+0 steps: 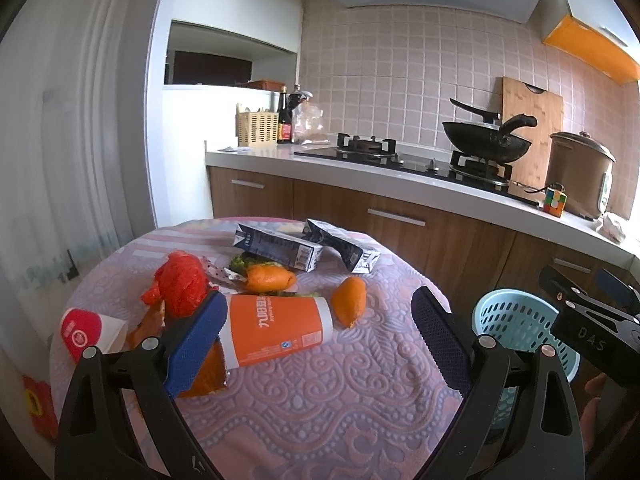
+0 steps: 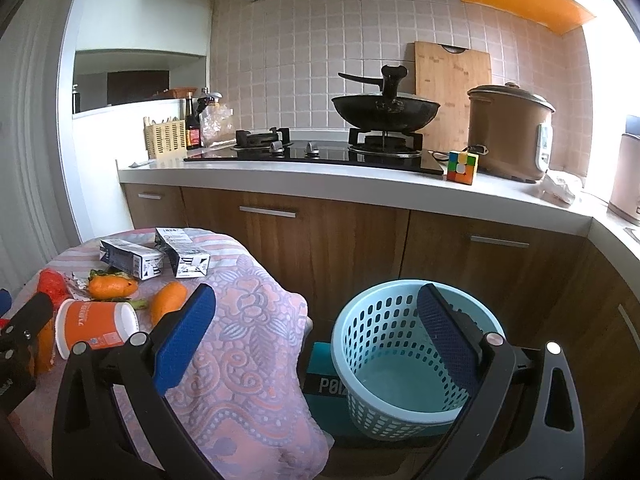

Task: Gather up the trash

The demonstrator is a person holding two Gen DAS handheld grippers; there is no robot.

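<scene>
Trash lies on a round table with a pink patterned cloth: an orange paper cup on its side, orange peels, a red plastic bag, a red-and-white carton and two dark milk cartons. My left gripper is open over the table, the cup just beyond its left finger. A light blue basket stands on the floor right of the table. My right gripper is open and empty, between the table edge and the basket.
A kitchen counter with wooden cabinets runs behind, holding a gas stove, a black wok, a rice cooker and a puzzle cube. A teal box sits on the floor beside the basket.
</scene>
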